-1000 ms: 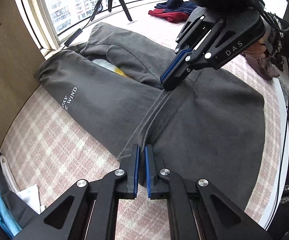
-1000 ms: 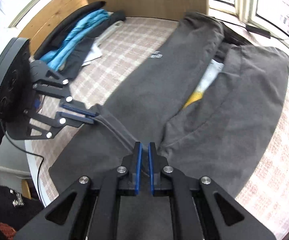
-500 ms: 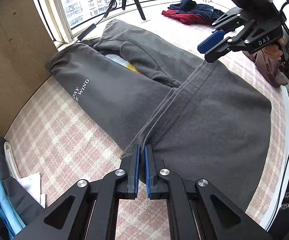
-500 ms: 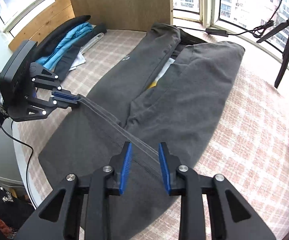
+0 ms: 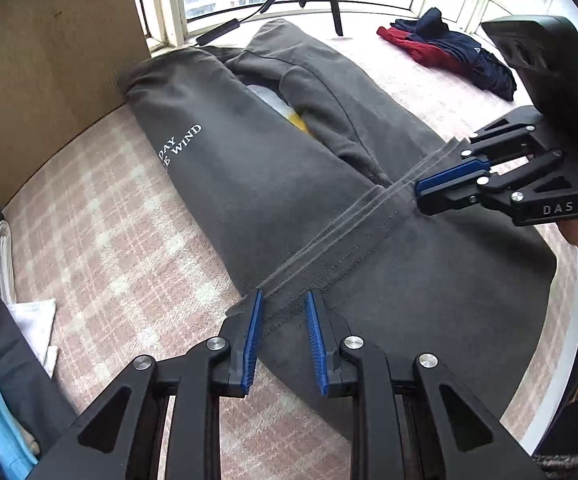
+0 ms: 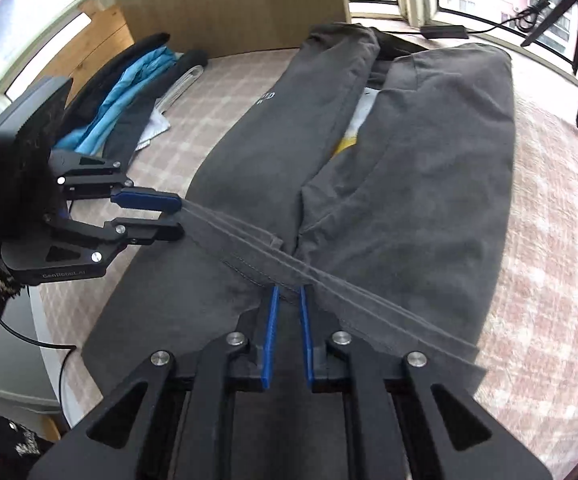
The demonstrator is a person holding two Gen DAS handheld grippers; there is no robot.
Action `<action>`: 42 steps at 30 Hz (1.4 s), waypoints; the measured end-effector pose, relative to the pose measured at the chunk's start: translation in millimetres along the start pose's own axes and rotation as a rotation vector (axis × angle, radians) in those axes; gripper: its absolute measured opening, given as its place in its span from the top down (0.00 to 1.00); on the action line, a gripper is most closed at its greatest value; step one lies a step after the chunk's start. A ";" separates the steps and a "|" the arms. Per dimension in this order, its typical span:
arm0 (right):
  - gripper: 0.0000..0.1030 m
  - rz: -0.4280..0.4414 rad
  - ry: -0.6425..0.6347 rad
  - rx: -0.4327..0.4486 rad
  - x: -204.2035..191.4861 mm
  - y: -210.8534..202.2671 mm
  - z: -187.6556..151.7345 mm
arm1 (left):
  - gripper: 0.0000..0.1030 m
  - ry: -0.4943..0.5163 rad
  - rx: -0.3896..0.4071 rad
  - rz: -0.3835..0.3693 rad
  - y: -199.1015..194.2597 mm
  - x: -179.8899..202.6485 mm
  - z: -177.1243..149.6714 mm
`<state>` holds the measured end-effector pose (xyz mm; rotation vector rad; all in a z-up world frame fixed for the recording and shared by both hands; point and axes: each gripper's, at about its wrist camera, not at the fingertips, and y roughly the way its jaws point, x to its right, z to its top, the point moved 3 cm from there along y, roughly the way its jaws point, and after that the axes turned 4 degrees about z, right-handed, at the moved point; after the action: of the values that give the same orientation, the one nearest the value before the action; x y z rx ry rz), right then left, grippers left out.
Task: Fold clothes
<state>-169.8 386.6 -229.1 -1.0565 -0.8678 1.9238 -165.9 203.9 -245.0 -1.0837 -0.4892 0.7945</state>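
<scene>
**Letting go on the left, taking a fresh hold on the right**

Sliding outward along the stitched band (image 5: 341, 232), the right claw (image 6: 287, 308) now sits toward 3 o'clock in the left wrist view. A second ago it was much closer in, at about 1 o'clock. Its jaws spread partway through that move and have just been closing again. They now stand only a narrow gap apart, with the band running in between the tips, and from the left wrist view they look to be pinching it.

The left claw (image 5: 283, 320) was clamped tight on the near end of the same band a second ago, and its jaws have just been opening. They now stand clearly apart. The band's end lies between the blue pads at 6 o'clock, but neither pad appears to press on it.

The grey trousers (image 5: 249, 184) lie flat on the checked table (image 5: 109, 220). Both legs run away toward the window at 12 o'clock, and the wide part spreads toward 5 o'clock. The band crosses them in a straight line from 6 o'clock to 3 o'clock.

In my judgement the band has been pulled straight and the hands are changing their hold. The right has taken a new spot nearer the far edge, and the left is freeing itself to do likewise. Only one end is now held, so the band could slacken or shift before the fold itself begins.
</scene>
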 end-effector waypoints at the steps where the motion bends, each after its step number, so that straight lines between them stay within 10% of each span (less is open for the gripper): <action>1: 0.88 -0.004 0.014 0.017 0.5 -10.9 -0.5 | 0.79 -0.015 -0.009 0.032 -5.0 -0.8 2.0; 6: 0.79 -0.091 0.050 0.138 -10.5 -92.1 9.6 | 0.69 -0.024 0.064 0.158 -67.9 -2.3 18.4; 13: 0.40 -0.315 0.040 0.408 -30.8 -202.8 25.9 | 0.61 0.002 0.219 0.198 -146.6 -19.8 53.6; 23: 0.36 -0.368 0.071 0.359 4.0 -211.7 76.3 | 0.51 -0.209 0.239 0.106 -158.4 -84.7 104.0; 42: 0.36 -0.220 0.214 0.149 185.6 3.6 171.6 | 0.46 -0.334 -0.045 0.106 103.8 -149.1 176.8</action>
<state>-390.6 509.8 -226.7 -1.0116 -0.6794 1.6327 -418.2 217.5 -264.7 -1.0291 -0.7377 1.0700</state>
